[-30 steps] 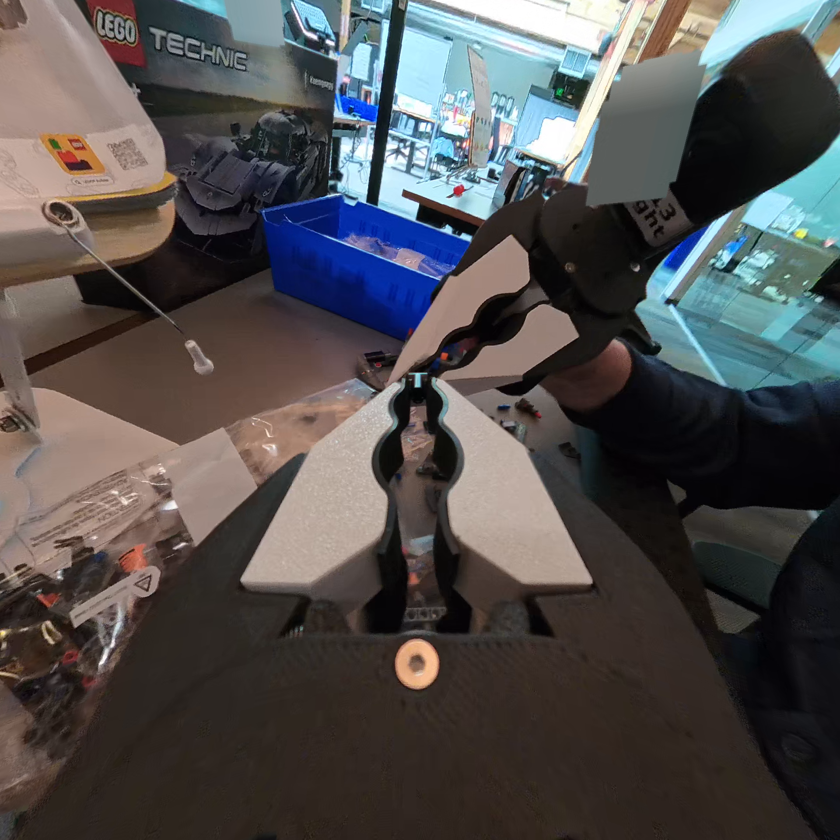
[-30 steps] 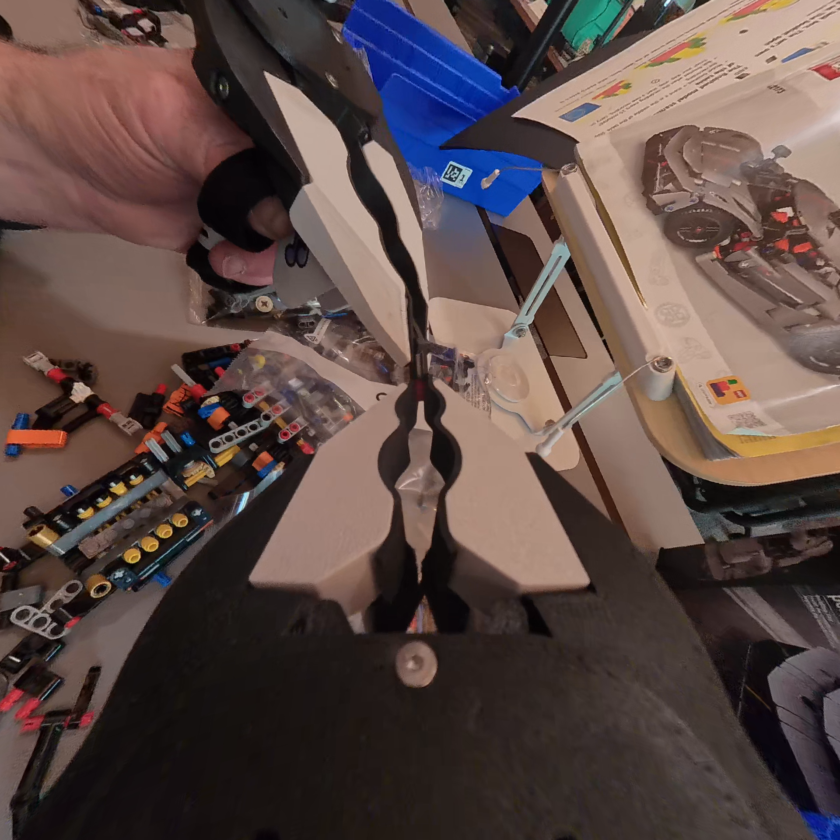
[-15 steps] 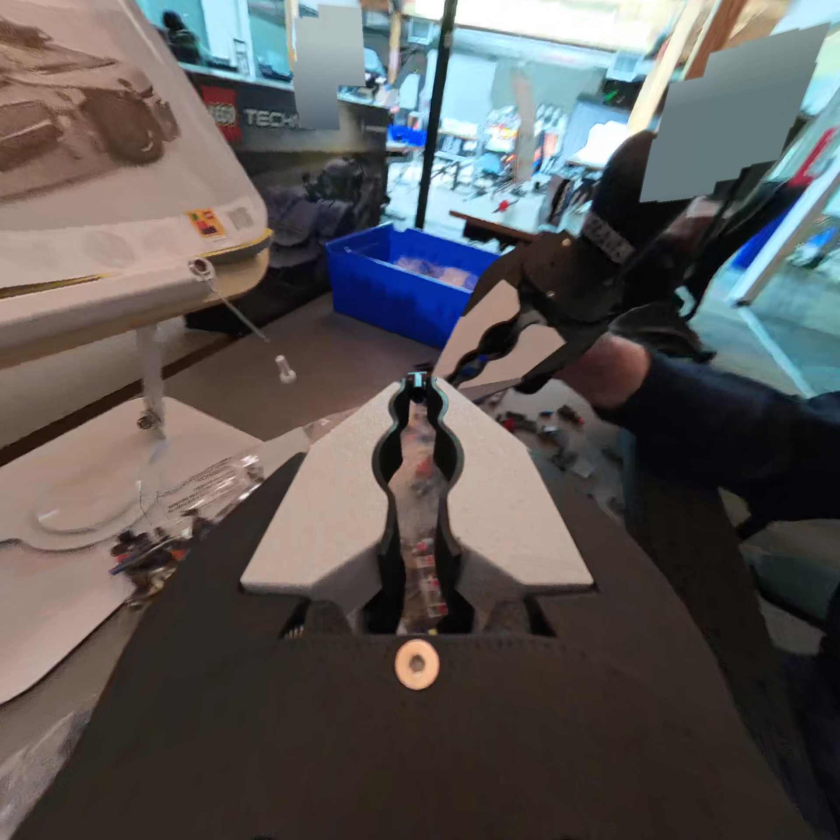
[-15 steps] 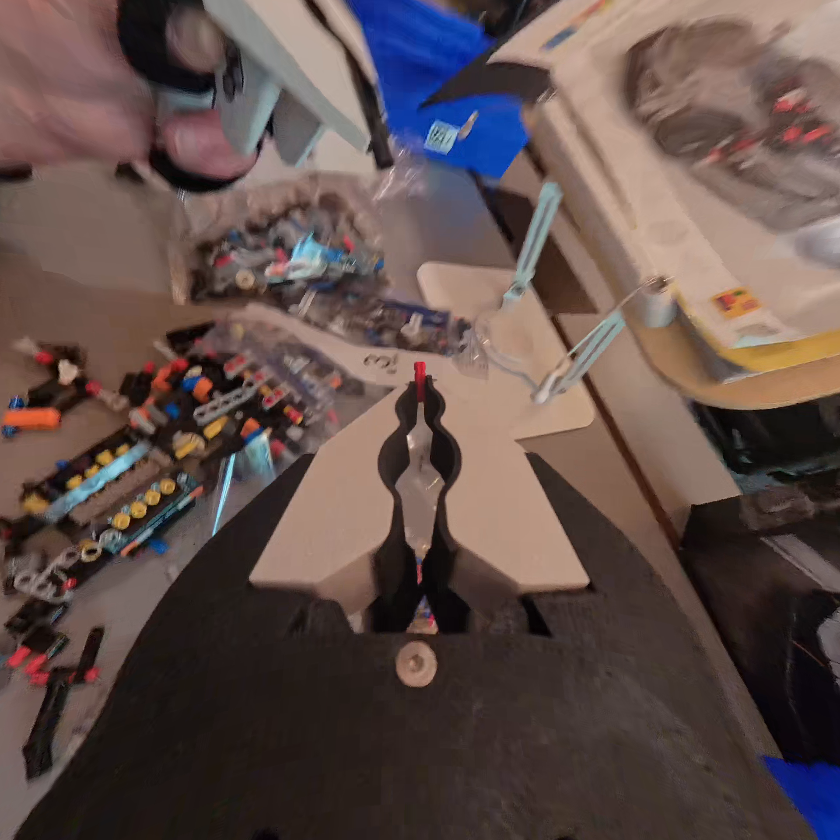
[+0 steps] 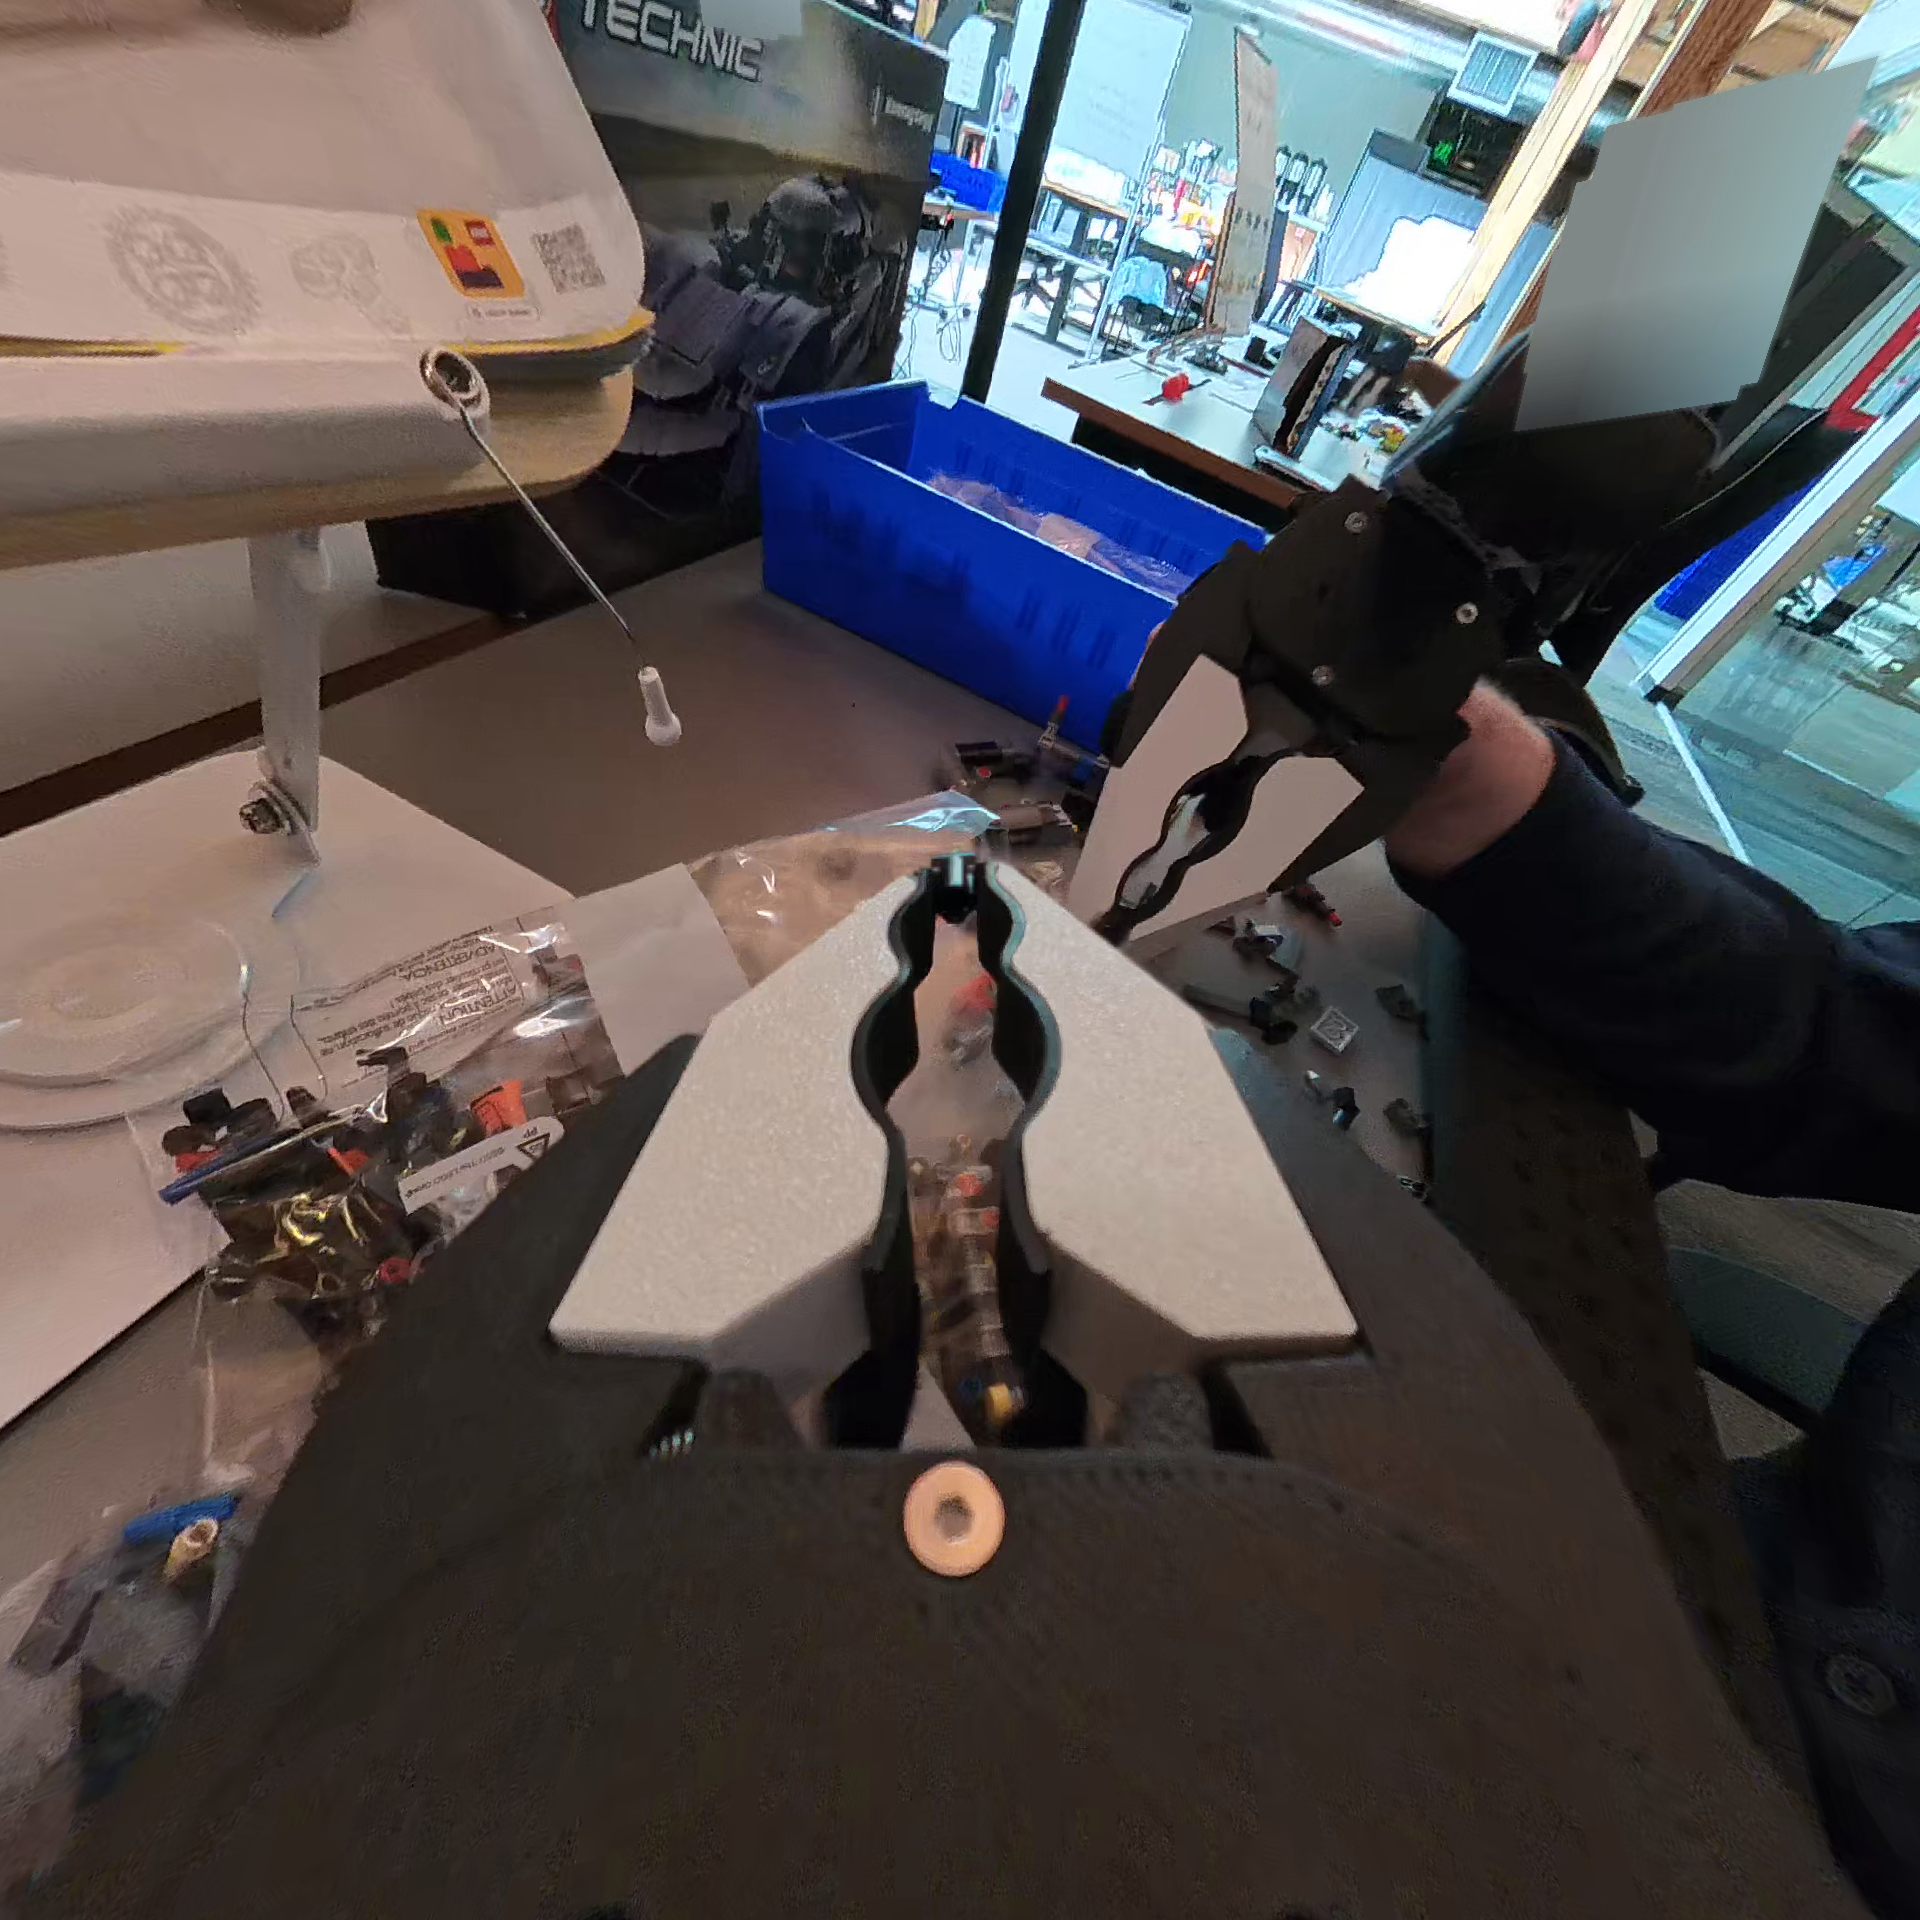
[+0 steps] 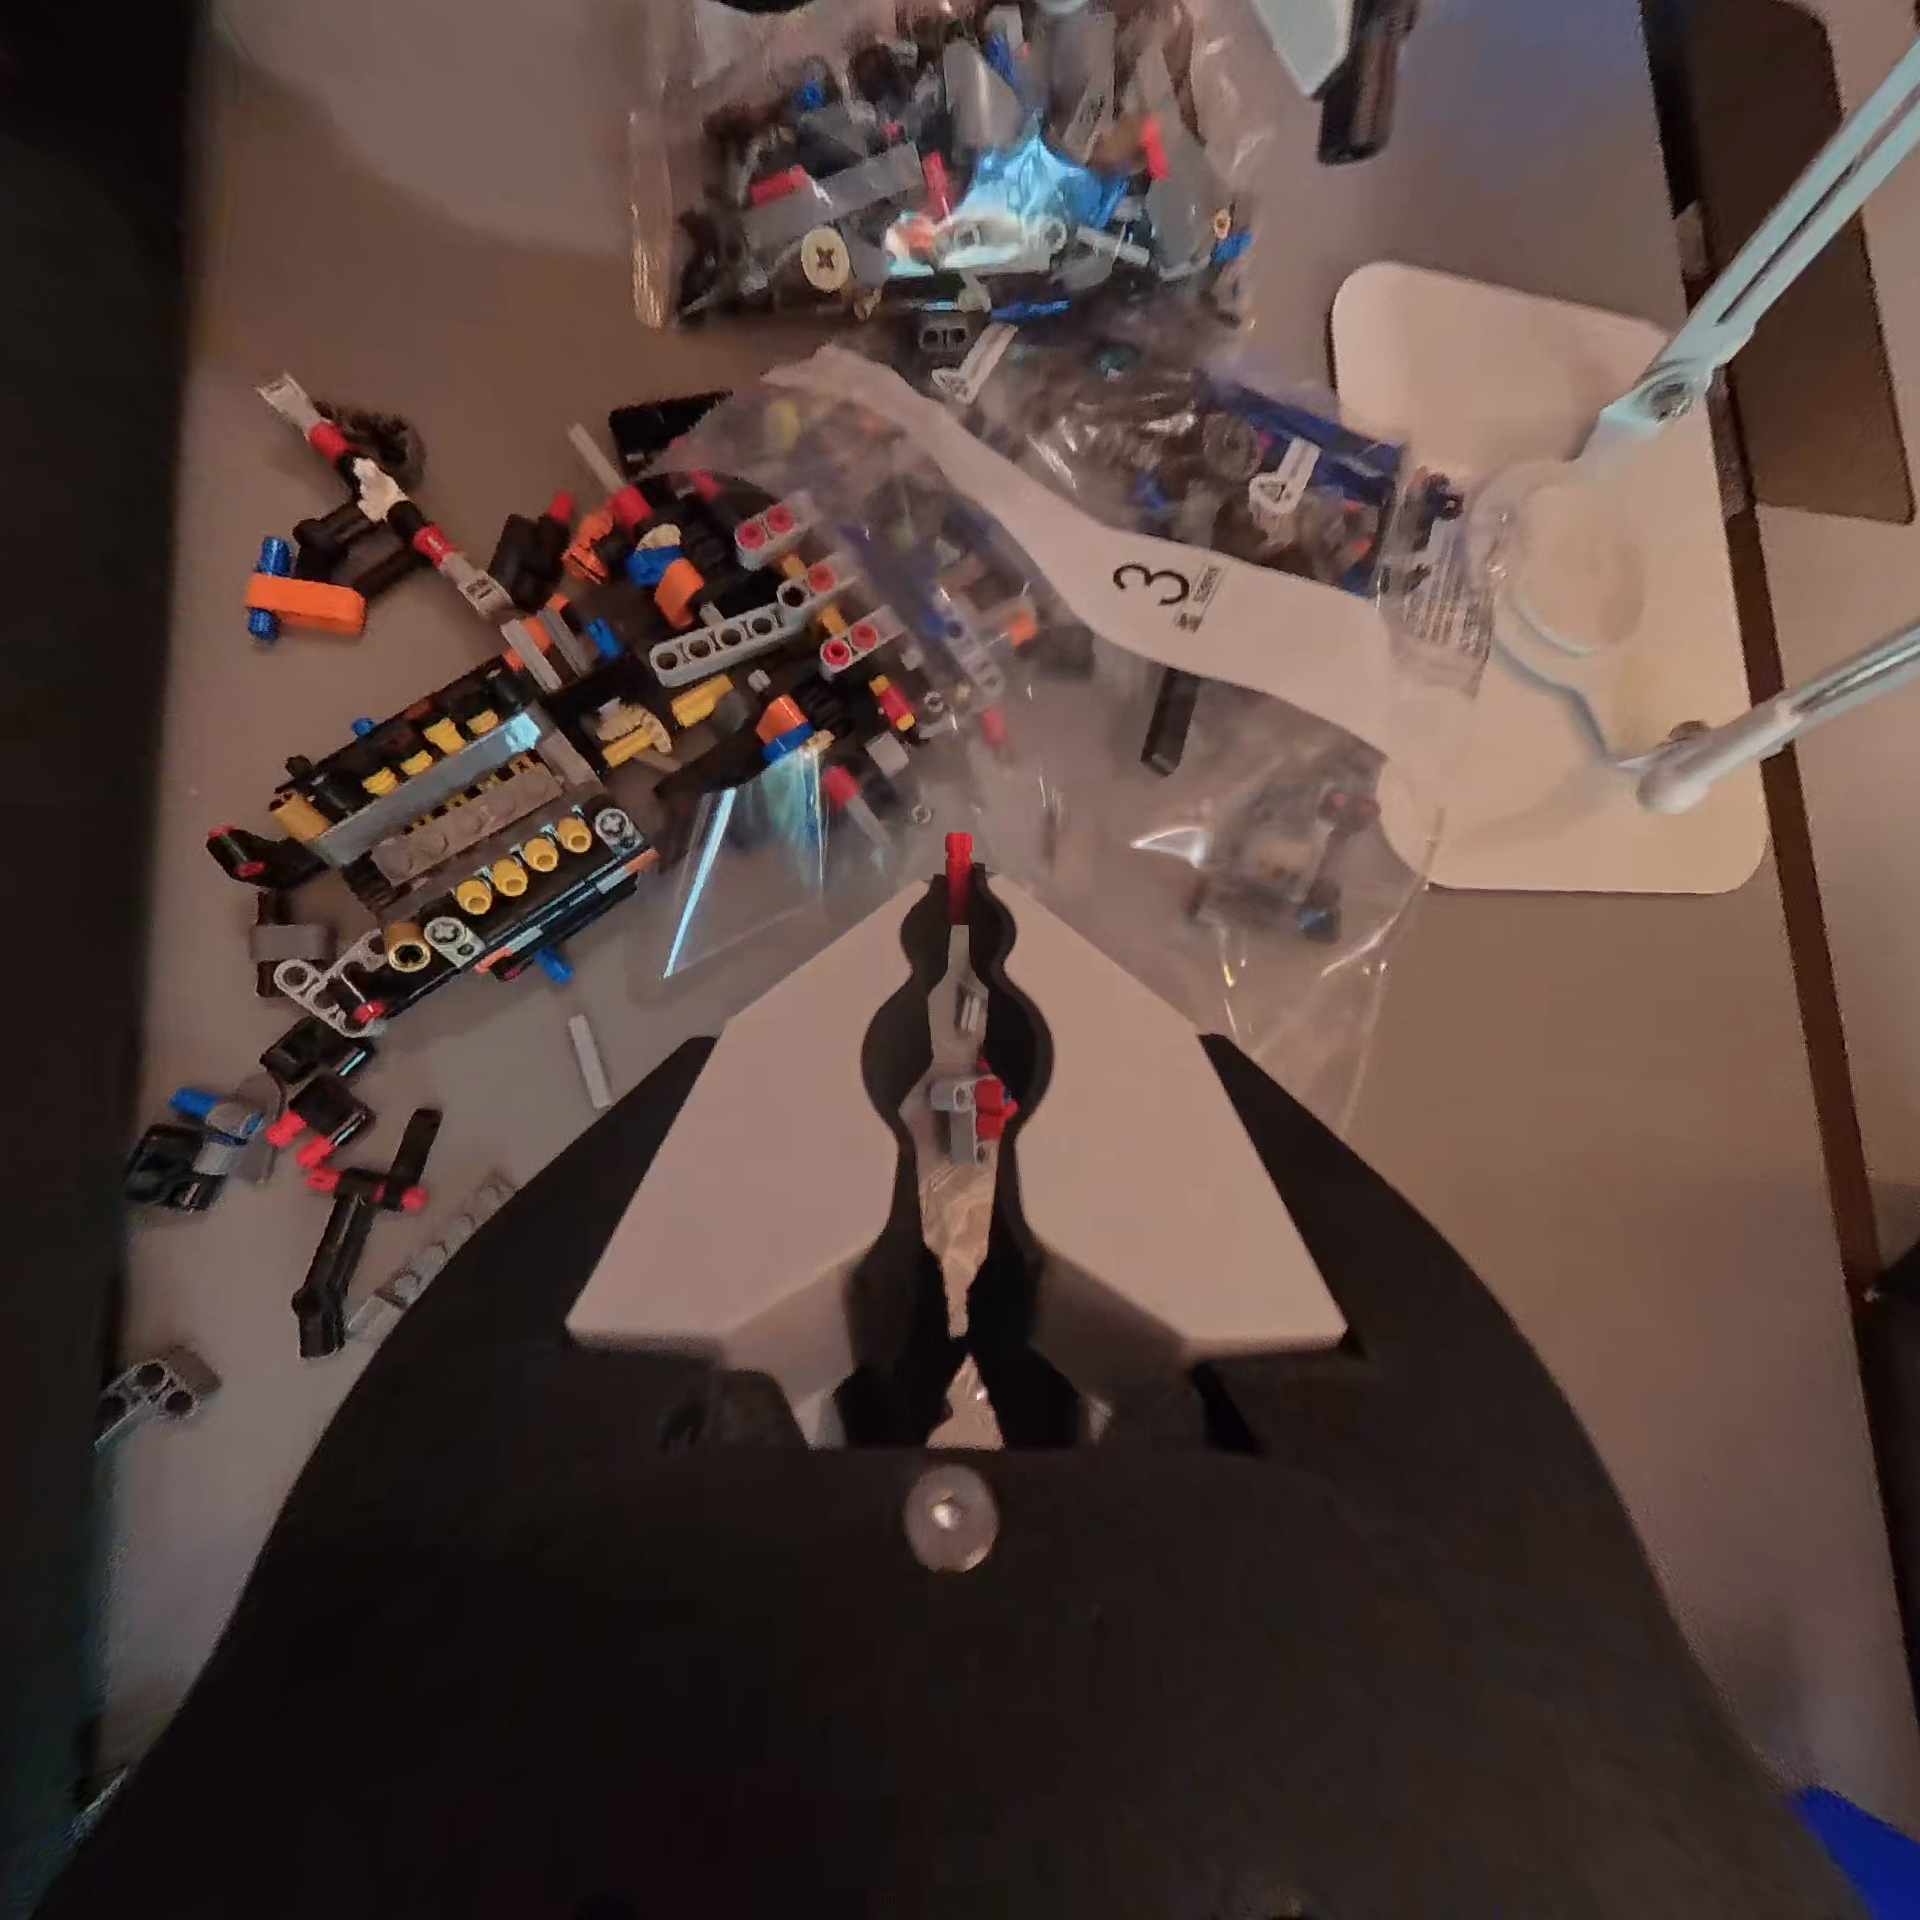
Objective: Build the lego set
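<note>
The two tongs have just drawn apart: the right gripper, clamped on a red pin, now hangs over the part-built chassis at nine o'clock; the left gripper pinches a small black piece, so joining waits.

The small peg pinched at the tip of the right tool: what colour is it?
Red. The peg shows best in the right wrist view.

Parts bags, loose pieces crowd table; right side bare.
</note>
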